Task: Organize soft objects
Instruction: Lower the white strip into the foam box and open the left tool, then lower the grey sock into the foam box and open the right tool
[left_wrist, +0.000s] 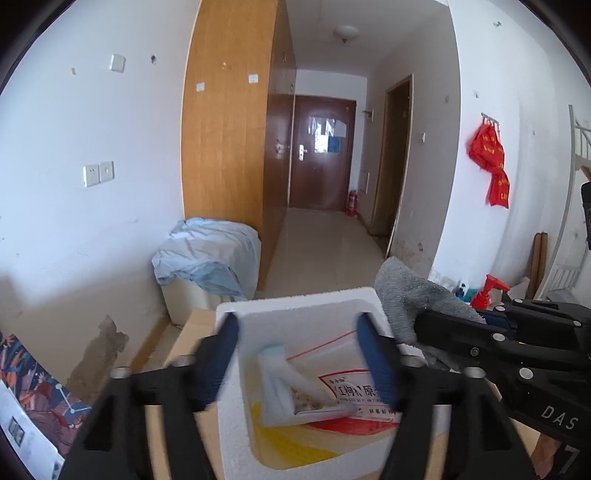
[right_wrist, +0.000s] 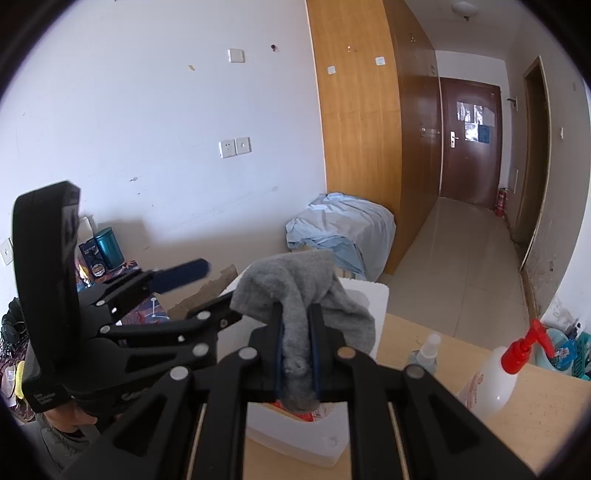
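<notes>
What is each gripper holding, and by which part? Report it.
The right gripper pinches the grey sock near one end, the rest flopping over its fingertips. The left gripper is open, holding nothing.

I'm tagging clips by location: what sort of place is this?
Probably a lived-in apartment or dorm room: a tall wooden wardrobe, an entry door down a tiled hallway, and a bunk-style metal bed frame.

Left hand-held gripper spread, right clamped

Grey sock (white foam box)
</notes>
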